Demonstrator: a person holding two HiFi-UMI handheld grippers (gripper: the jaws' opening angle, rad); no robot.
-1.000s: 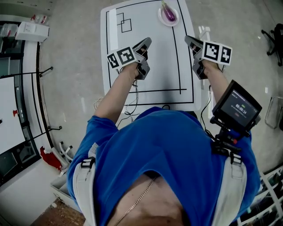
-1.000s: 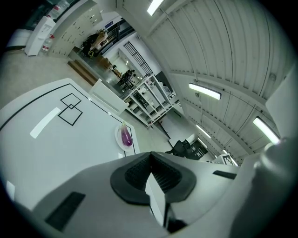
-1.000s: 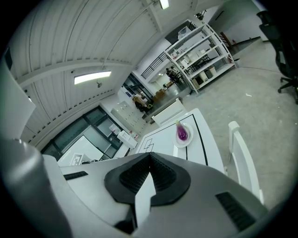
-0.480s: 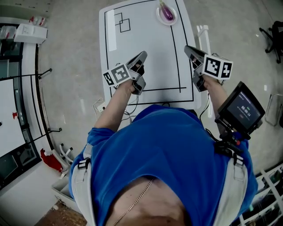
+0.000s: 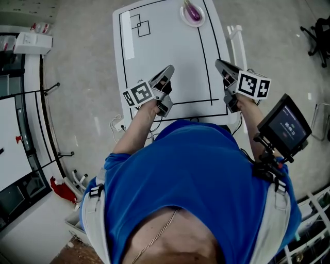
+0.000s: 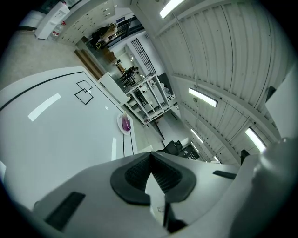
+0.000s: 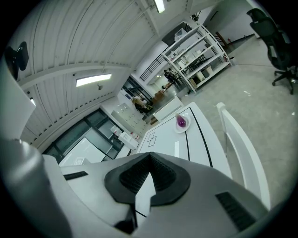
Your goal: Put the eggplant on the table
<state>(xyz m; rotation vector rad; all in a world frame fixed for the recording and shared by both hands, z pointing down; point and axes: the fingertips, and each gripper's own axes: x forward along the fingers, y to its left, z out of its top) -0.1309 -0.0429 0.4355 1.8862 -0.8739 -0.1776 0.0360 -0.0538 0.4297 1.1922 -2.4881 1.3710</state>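
— Head view first: where does the eggplant (image 5: 193, 10) sit?

— It is on a small white plate (image 5: 183, 17) at the far end of the white table (image 5: 170, 46), toward the far right corner and close by the black border line. It is purple and lies inside the plate's rim.

— Do the gripper views show it too?

— Yes. The left gripper view has the eggplant (image 6: 125, 123) small and distant on its plate (image 6: 119, 128). In the right gripper view the eggplant (image 7: 180, 122) also lies far ahead on the plate (image 7: 186, 127).

— How close are the grippers to it?

— Well apart from it. The left gripper (image 5: 169, 69) hangs over the near part of the table, inside the black outline. The right gripper (image 5: 217, 63) is by the table's right edge. Both point toward the far end.

— And their fingers?

— The left gripper's (image 6: 150, 155) dark ribbed pads meet at the tip, with nothing between them. The right gripper (image 7: 150, 155) looks the same, pads together and empty.

— Anything else on the table?

— Two overlapping black squares (image 5: 140, 25) are drawn near the far left corner, beside a pale strip (image 5: 129, 36). A small screen (image 5: 286, 126) is mounted at the person's right shoulder.
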